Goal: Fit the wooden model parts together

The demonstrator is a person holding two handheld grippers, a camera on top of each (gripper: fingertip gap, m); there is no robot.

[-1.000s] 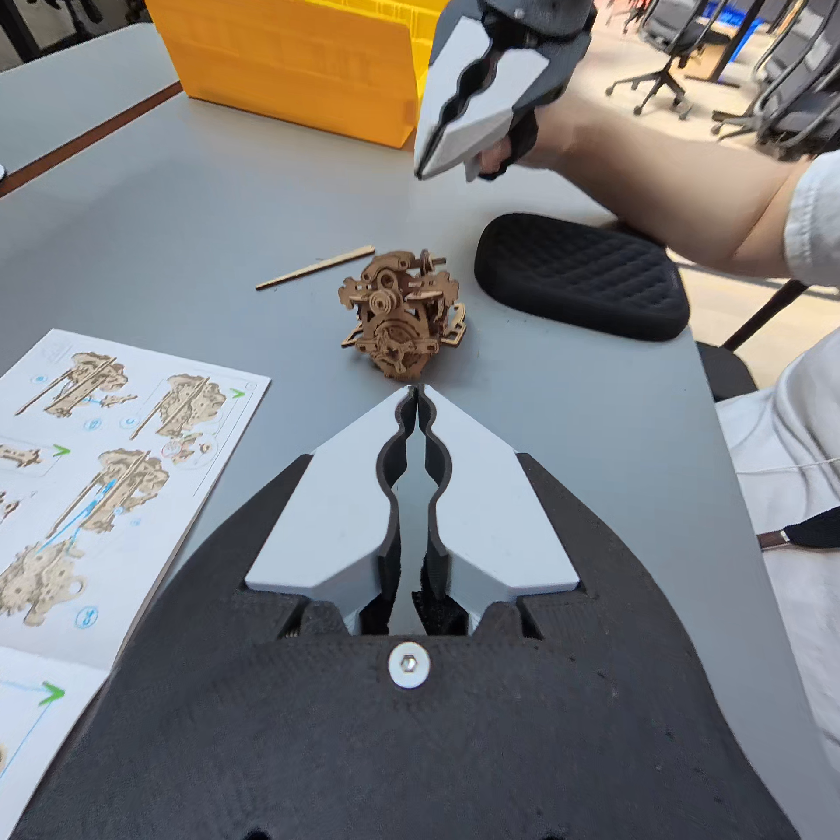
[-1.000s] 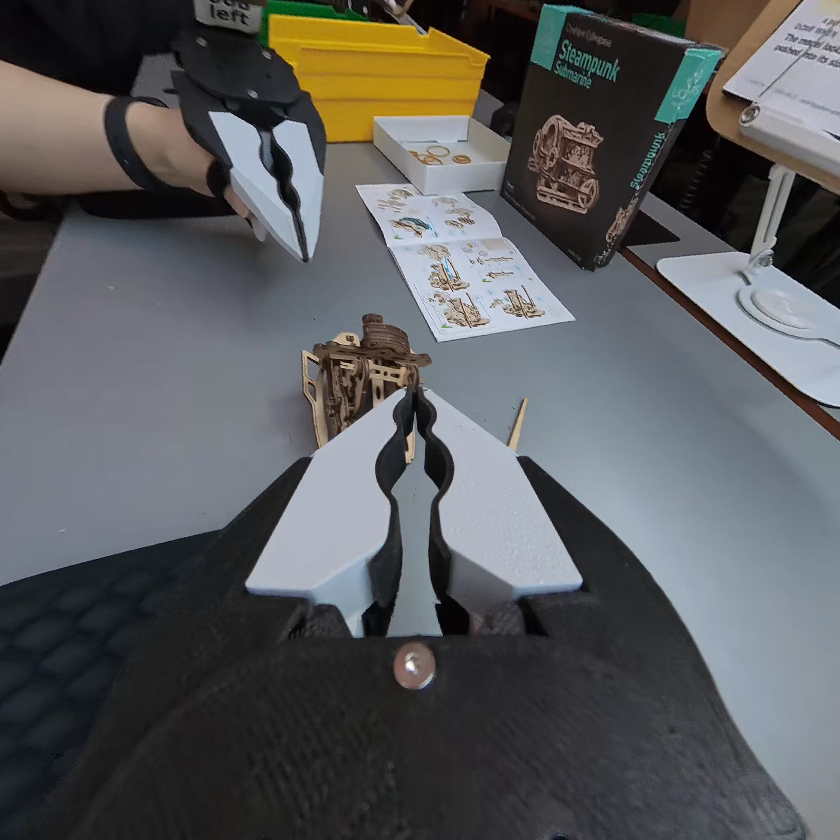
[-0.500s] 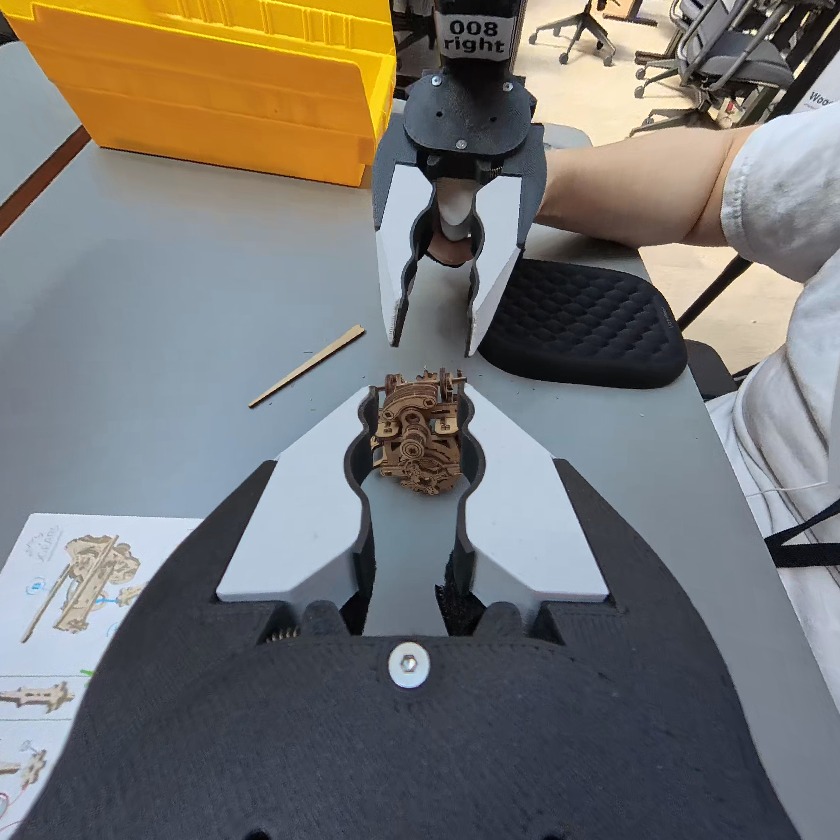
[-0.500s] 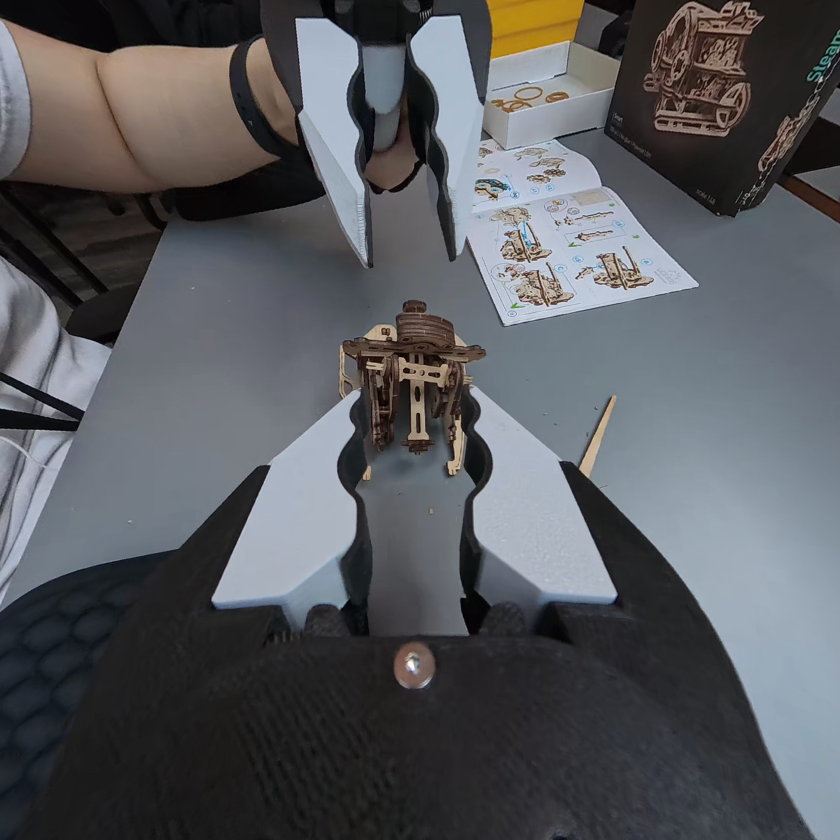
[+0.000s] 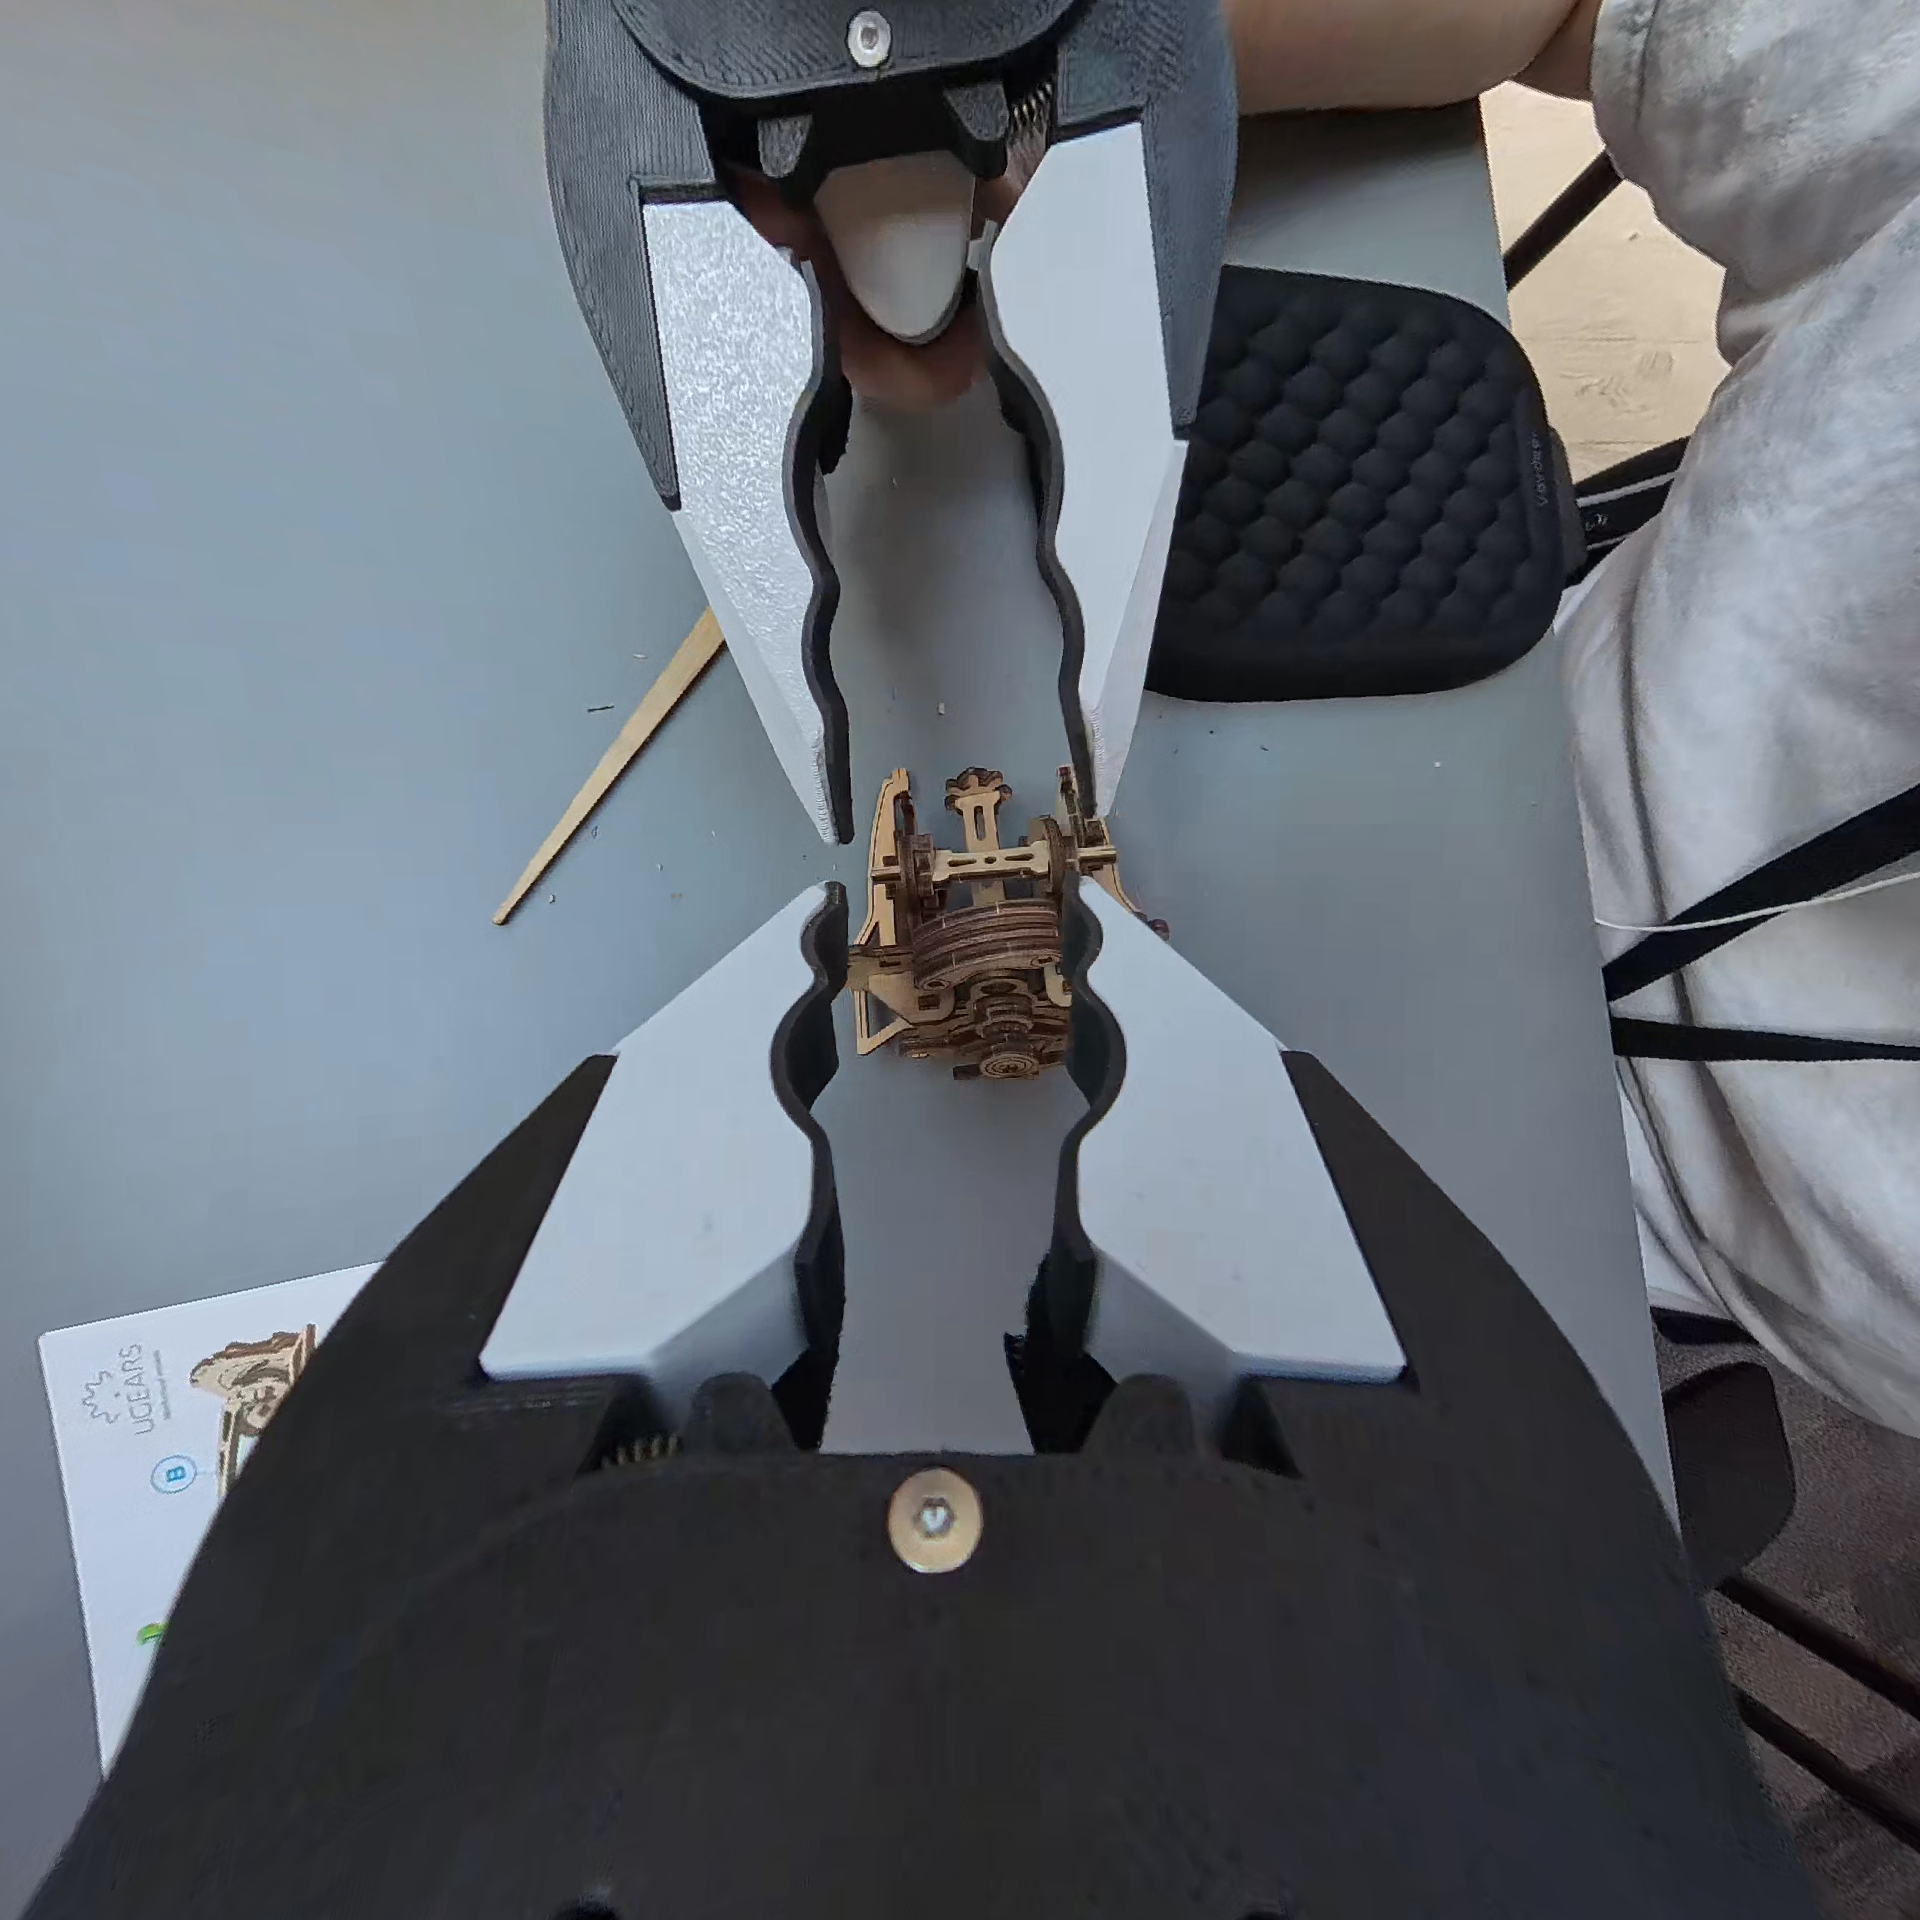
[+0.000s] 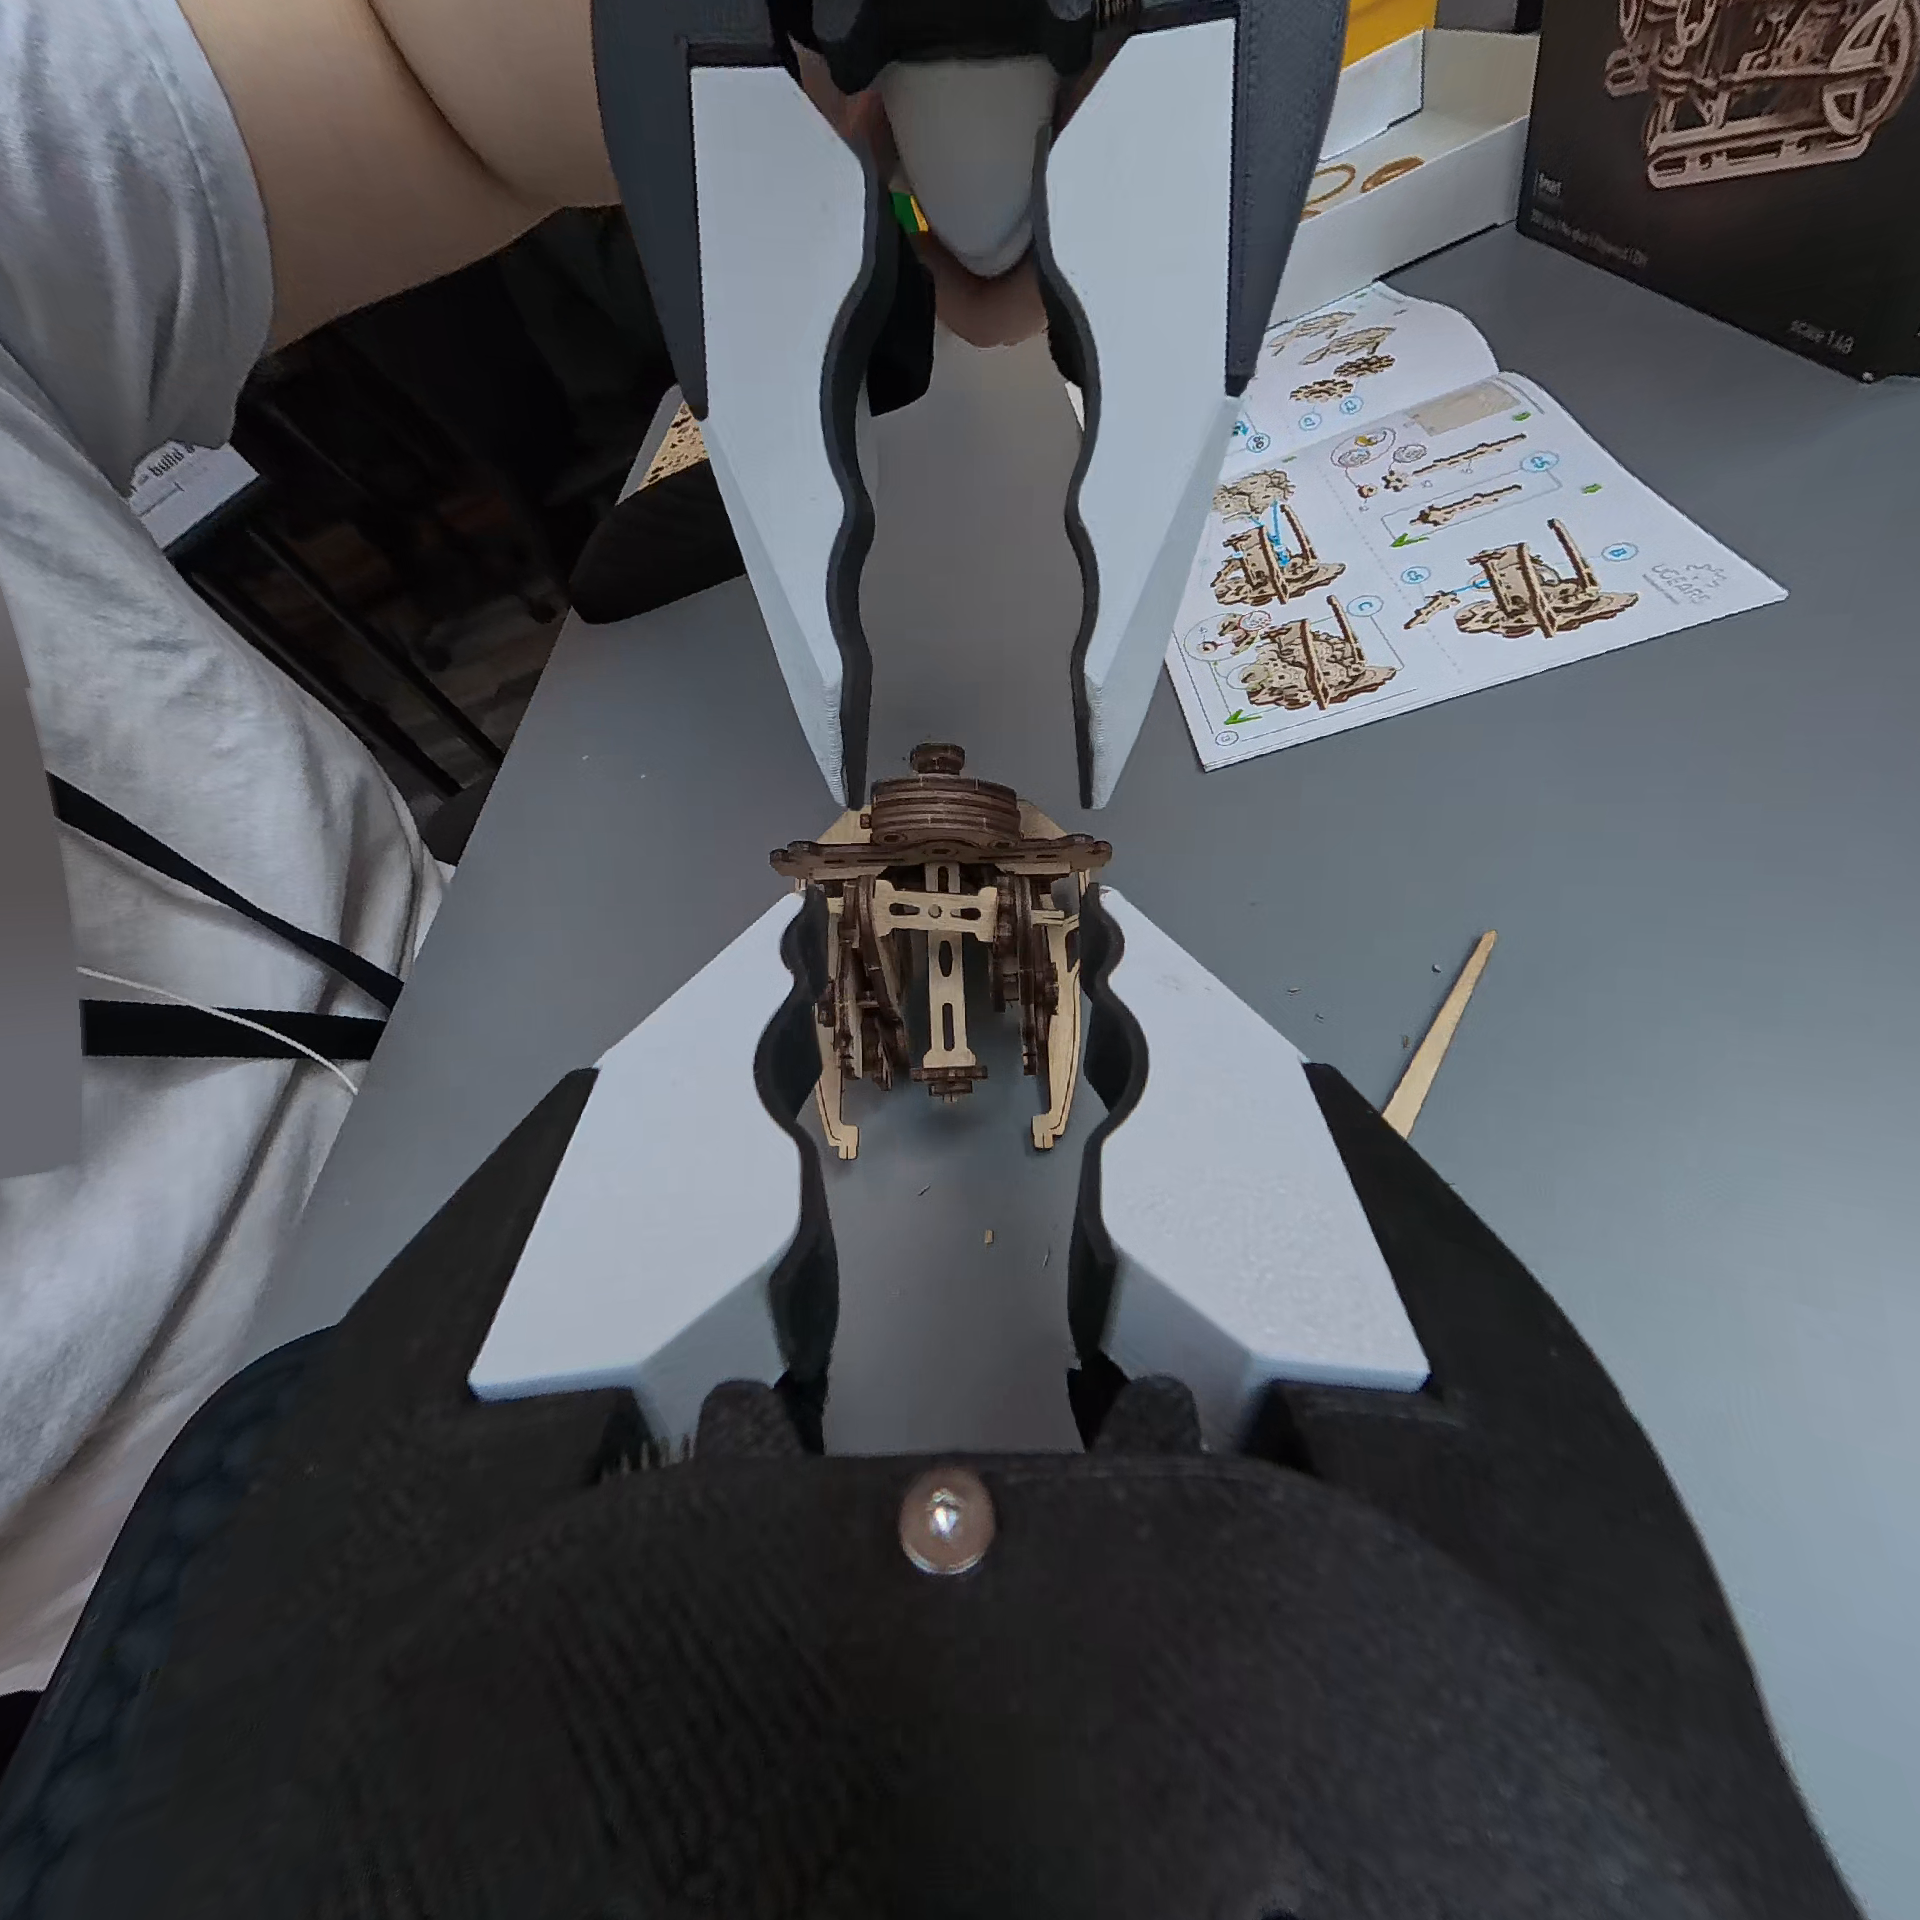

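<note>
A small brown wooden model [image 5: 966, 956] with gears and a stacked disc stands on the grey table [image 5: 260, 416]. My left gripper [image 5: 956, 899] is open and its fingers straddle the near half of the model. My right gripper [image 5: 964, 816] comes from the far side, open, with its tips at the model's other end. In the right wrist view the model [image 6: 940, 935] sits between the right gripper's [image 6: 951, 902] open fingers, close to both pads. The left gripper [image 6: 966, 800] points down at the model's disc end. A loose wooden stick [image 5: 613, 769] lies on the table beside them; it also shows in the right wrist view [image 6: 1439, 1029].
An open instruction sheet [image 6: 1455, 540] lies beyond the model, its corner near my left gripper [image 5: 156, 1455]. A black quilted pad [image 5: 1351, 488] sits at the table edge by the person's white clothing [image 5: 1766, 727]. A dark kit box [image 6: 1714, 156] and a white tray [image 6: 1392, 177] stand at the back. The tips of both grippers are at nearly the same place. The right tips stand about 7 cm off the loose wooden stick [image 5: 613, 769].
Both grippers opened from shut and closed in on the model from opposite ends. They now straddle it tip to tip, lower and closer than half a second ago.
</note>
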